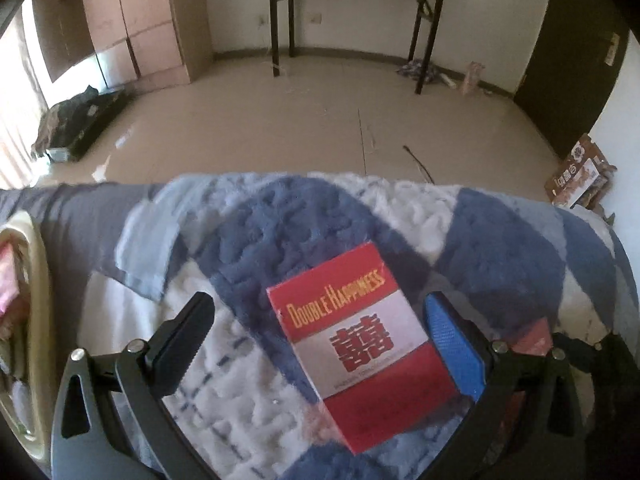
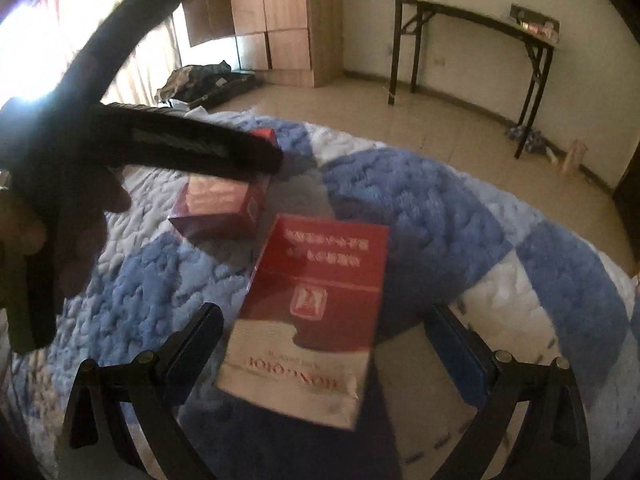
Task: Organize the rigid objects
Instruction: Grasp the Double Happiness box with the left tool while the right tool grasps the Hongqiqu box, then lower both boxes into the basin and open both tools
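From the left wrist, a red and white pack is seen lying flat on a blue and white blanket. It lies between the fingers of the left gripper, which are held wide apart and not touching it.

From the right wrist, a second pack is seen flat between the spread fingers of the right gripper. A small red box is seen further off, under the left gripper.
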### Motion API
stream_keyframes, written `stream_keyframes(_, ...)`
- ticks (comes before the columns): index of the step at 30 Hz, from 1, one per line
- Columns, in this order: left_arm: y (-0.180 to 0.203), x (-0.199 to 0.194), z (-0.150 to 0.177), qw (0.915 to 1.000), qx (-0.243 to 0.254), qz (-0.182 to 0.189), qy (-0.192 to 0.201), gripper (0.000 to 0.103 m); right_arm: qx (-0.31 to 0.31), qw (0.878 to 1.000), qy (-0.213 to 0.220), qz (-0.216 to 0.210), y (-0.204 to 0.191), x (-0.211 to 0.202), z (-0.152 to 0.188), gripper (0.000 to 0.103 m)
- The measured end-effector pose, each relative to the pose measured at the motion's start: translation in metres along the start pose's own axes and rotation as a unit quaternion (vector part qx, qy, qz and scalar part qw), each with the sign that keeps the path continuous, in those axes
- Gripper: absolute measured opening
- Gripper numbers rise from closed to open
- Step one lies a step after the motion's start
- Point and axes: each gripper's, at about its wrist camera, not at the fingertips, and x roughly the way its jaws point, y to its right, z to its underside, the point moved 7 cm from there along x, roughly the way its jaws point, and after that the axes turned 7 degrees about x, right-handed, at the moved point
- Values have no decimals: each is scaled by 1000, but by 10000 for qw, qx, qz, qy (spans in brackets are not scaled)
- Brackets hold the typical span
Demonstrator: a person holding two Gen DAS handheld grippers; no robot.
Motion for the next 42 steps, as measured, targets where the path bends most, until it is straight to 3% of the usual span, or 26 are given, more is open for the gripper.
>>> stream_keyframes(2,5,6,1,9999,61,110,-37,103,-83,9999,3,92,-4,6,-3,103)
stream_keyframes(8,17,9,5,9995,286,-13,111,103,-185,9996,83,211,-6,14,2,102)
stream_keyframes(9,16,10,5,9995,294,-12,132,101,-170,9996,108,191,-7,17,4,99)
stream_keyframes(10,17,10,5,9994,312,7,157,93,-157,9996,137,167,-7,17,4,97)
stream_keyframes(13,27,4,6,9980,500,225,322,66,-90,9996,252,93,-3,7,6,66)
stream_keyframes(14,32,2,7,9967,642,329,385,63,-83,9995,292,17,-3,5,7,57)
stream_keyframes(20,36,-12,15,9913,1011,607,587,57,48,9991,274,-309,7,1,7,54)
stream_keyframes(23,19,-45,11,9889,1020,541,935,57,79,9988,305,-388,13,-8,2,54)
stream_keyframes(27,-39,-116,19,9892,696,233,1269,57,24,9970,570,-528,11,-26,-17,54)
stream_keyframes(30,-110,-176,40,9881,318,-505,1416,57,-364,9925,669,-951,-27,-40,-47,54)
stream_keyframes(33,-192,-217,74,9837,-198,-1258,1270,57,-893,9780,1054,-1564,-90,-54,-83,54)
stream_keyframes(37,-275,-223,132,9781,-998,-1629,830,57,-1380,9550,1039,-2410,-185,-41,-112,54)
stream_keyframes(39,-294,-215,156,9751,-1192,-1736,701,57,-1687,9429,896,-2728,-226,-23,-113,54)
stream_keyframes(42,-314,-183,183,9767,-1472,-1489,475,57,-2333,9276,736,-2825,-281,6,-96,54)
